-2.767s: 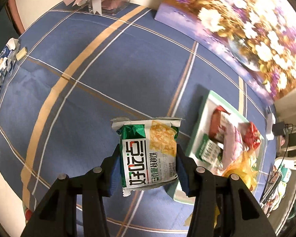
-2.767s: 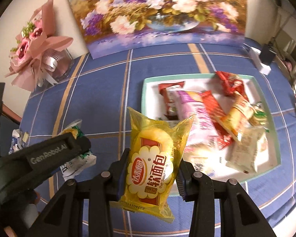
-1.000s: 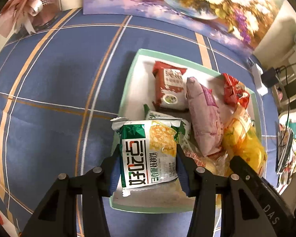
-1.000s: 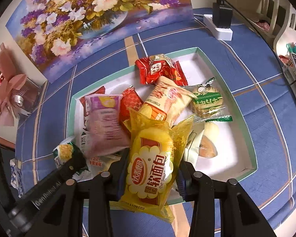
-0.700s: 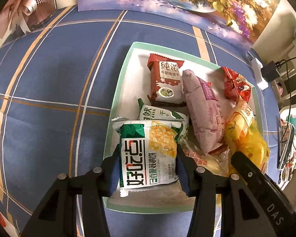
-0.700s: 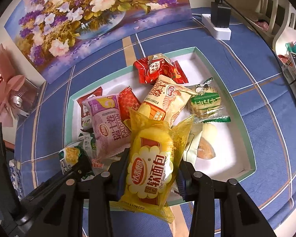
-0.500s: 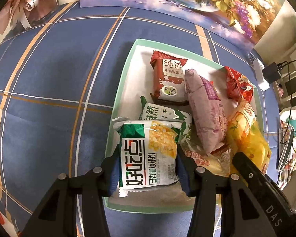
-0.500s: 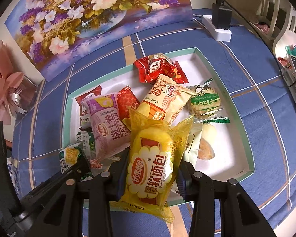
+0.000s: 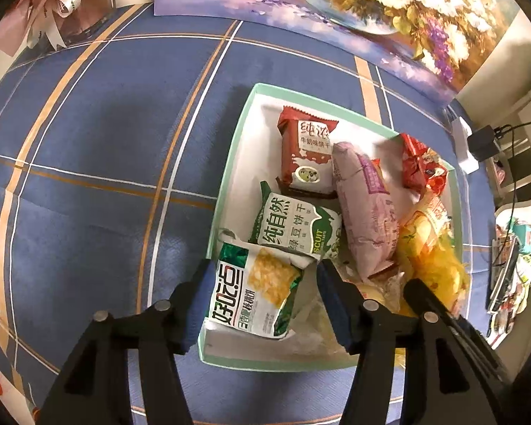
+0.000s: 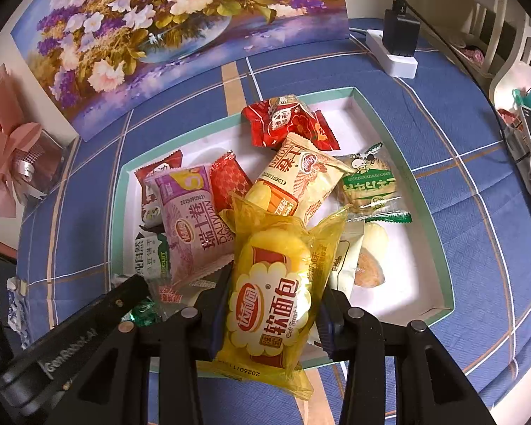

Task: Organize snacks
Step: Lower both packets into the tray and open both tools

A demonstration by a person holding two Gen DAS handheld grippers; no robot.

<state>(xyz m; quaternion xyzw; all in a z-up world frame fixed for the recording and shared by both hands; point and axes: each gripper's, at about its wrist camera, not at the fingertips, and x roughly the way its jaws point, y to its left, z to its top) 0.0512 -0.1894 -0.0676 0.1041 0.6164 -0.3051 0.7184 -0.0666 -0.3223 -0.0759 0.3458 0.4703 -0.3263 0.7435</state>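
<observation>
Two grippers sit over the tray (image 10: pixel 439 276), near edge, to drop snacks in. The right gripper (image 10: pixel 270 299) clamps a yellow bread pack (image 10: pixel 276 283); the left gripper (image 9: pixel 260 292), spread wide, has let its green packet (image 9: pixel 255 294) sag in the tray's near left corner.

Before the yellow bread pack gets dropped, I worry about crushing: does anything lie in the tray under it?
Yes. The yellow soft-bread pack in the right tool hangs over the tray's near edge, a cream-and-orange packet just beyond it.
</observation>
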